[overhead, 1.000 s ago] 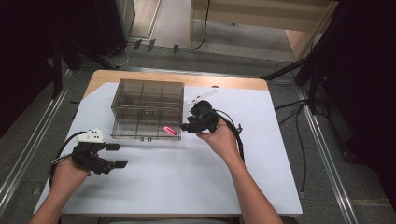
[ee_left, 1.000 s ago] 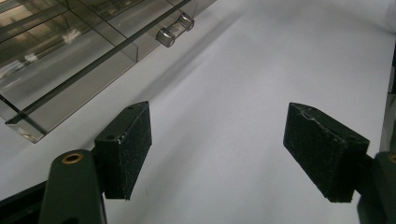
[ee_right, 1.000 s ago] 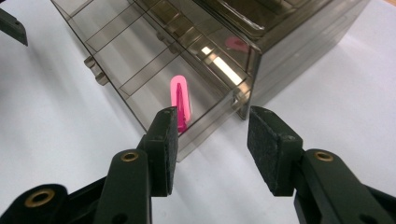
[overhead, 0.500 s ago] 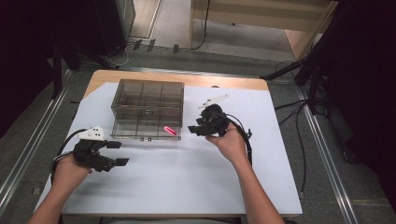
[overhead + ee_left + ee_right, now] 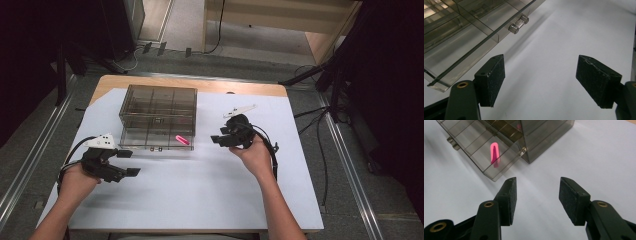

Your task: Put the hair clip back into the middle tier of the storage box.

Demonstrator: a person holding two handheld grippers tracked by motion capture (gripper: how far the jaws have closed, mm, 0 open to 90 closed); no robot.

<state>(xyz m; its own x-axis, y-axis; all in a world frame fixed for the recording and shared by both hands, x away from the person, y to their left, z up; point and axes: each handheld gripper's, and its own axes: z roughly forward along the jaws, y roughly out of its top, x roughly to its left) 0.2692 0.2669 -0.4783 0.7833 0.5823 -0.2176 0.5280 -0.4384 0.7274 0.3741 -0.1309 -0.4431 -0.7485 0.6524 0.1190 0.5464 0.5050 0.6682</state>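
Note:
A smoky clear drawer box (image 5: 157,112) stands on the white sheet, its lower drawer (image 5: 486,157) pulled out toward me. A pink clip-like piece (image 5: 182,140) (image 5: 494,153) lies in the drawer's right compartment. My right gripper (image 5: 216,138) (image 5: 537,200) hovers right of the drawer, apart from it; its jaws have just been opening and hold nothing. My left gripper (image 5: 127,162) (image 5: 546,82) rests at the front left with its jaws wide open and empty, the drawer's clear handle (image 5: 518,23) beyond them.
A small white piece (image 5: 239,110) lies on the sheet behind the right gripper. The white sheet (image 5: 200,195) covers a wooden table (image 5: 240,88). Cables trail from both grippers. Dark stands and floor rails flank the table.
The right gripper has drawn back to the right, away from the drawer, and its jaws stand wider. The pink piece stays in the drawer. The left gripper has kept still.

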